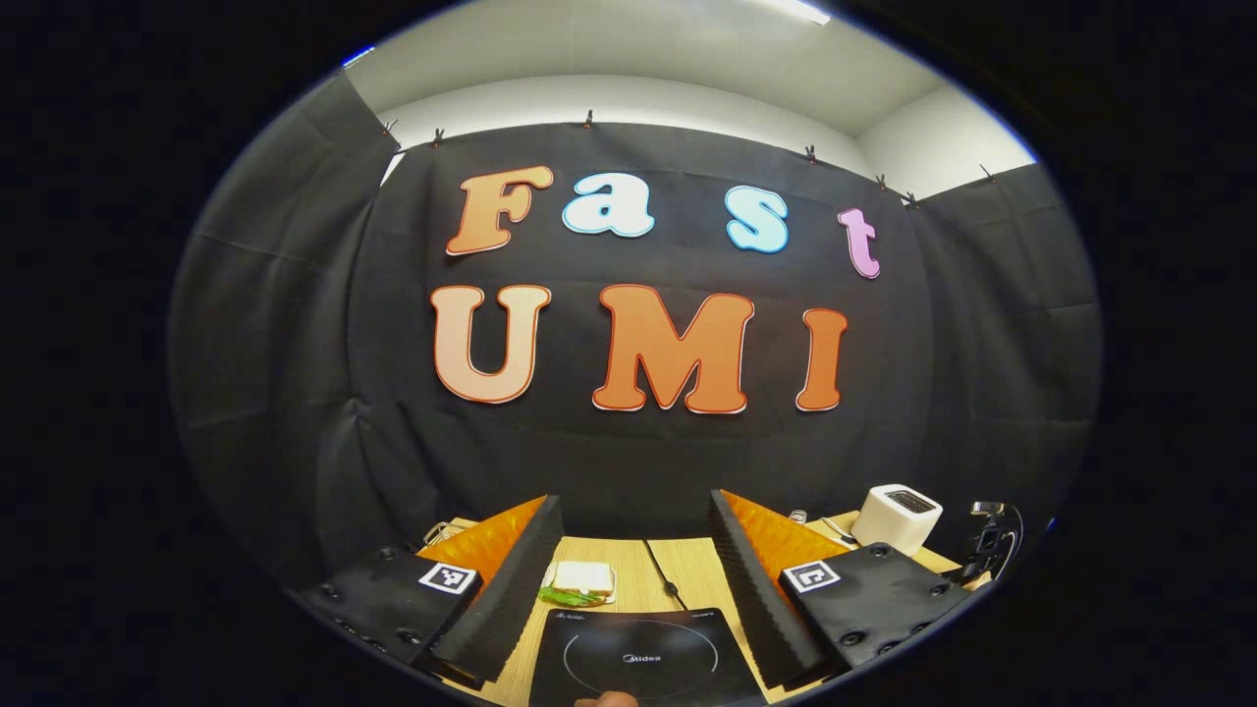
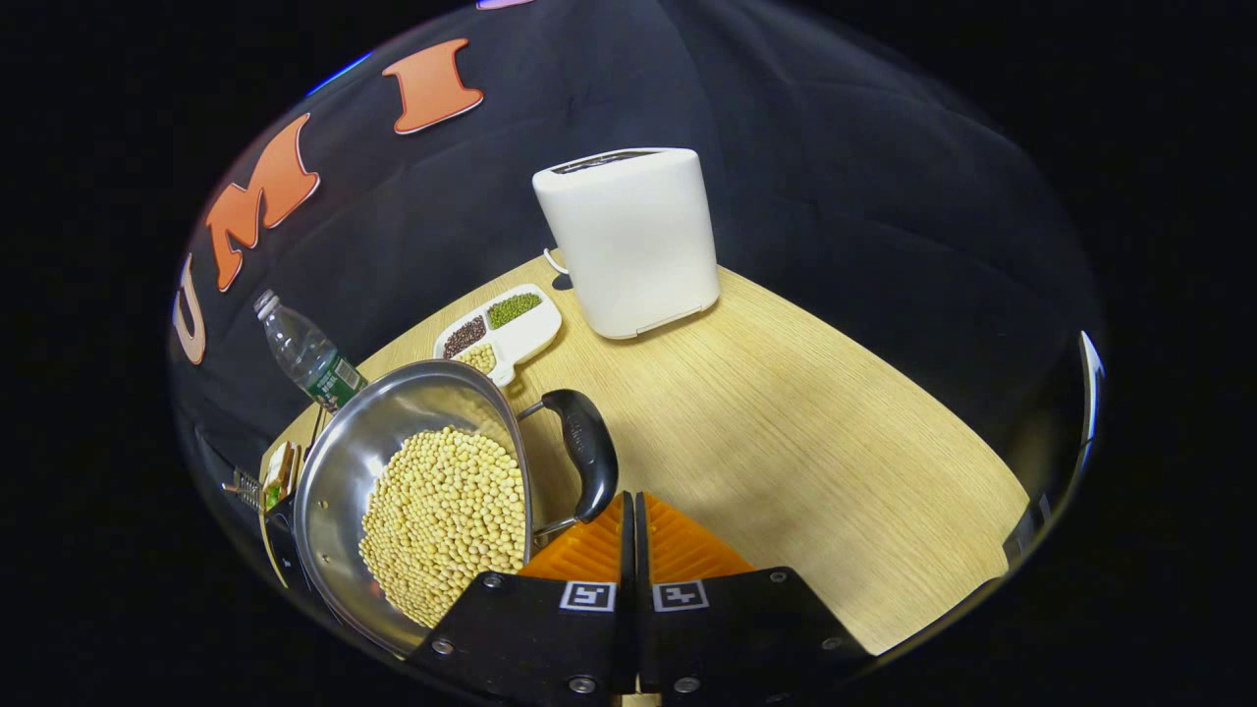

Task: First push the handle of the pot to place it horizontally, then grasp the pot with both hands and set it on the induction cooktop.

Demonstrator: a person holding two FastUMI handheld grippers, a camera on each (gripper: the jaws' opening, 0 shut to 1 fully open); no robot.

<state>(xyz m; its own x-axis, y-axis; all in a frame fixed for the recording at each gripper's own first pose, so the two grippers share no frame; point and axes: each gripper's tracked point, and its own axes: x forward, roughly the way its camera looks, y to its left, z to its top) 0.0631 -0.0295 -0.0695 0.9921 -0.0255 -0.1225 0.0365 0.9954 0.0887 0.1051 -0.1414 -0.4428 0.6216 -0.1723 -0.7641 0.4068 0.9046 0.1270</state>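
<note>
A steel pot (image 2: pixel 339 471) filled with pale yellow soybeans (image 2: pixel 447 516) stands on the wooden table (image 2: pixel 786 442) in the right gripper view. Its black side handle (image 2: pixel 586 450) points toward my right gripper (image 2: pixel 629 497), which is shut with nothing held. The tips sit right beside the handle's near end; I cannot tell whether they touch it. In the left gripper view the black induction cooktop (image 1: pixel 643 656) lies flat on the table, just below and between the fingers of my open left gripper (image 1: pixel 633 498).
A white toaster (image 2: pixel 628 241) (image 1: pixel 896 516) stands at the back of the table. A white divided tray of beans (image 2: pixel 501 334) and a water bottle (image 2: pixel 304 358) sit behind the pot. A sandwich (image 1: pixel 579 581) and a black cable (image 1: pixel 663 574) lie beyond the cooktop.
</note>
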